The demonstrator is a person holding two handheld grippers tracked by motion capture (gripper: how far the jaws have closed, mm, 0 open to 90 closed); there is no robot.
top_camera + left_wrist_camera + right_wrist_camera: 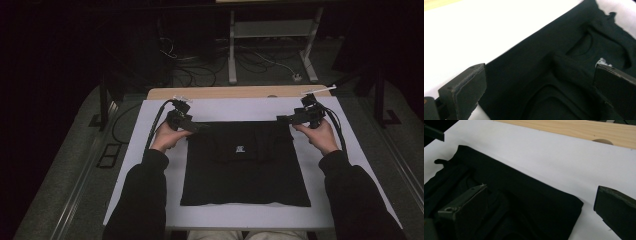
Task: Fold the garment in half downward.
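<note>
Hovering over the folded black T-shirt's point(245, 165) far left corner, the left hand-held gripper point(201, 127) has its jaws spread wide, gripping nothing. The shirt lies flat on the white-covered worktop point(240, 108). Above its far right corner, the right hand-held gripper point(283, 119) gapes equally wide and empty.

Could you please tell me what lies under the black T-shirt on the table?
The black T-shirt lies flat on a white sheet, whose margins show on every side. The part of the sheet directly beneath the cloth is covered.
</note>
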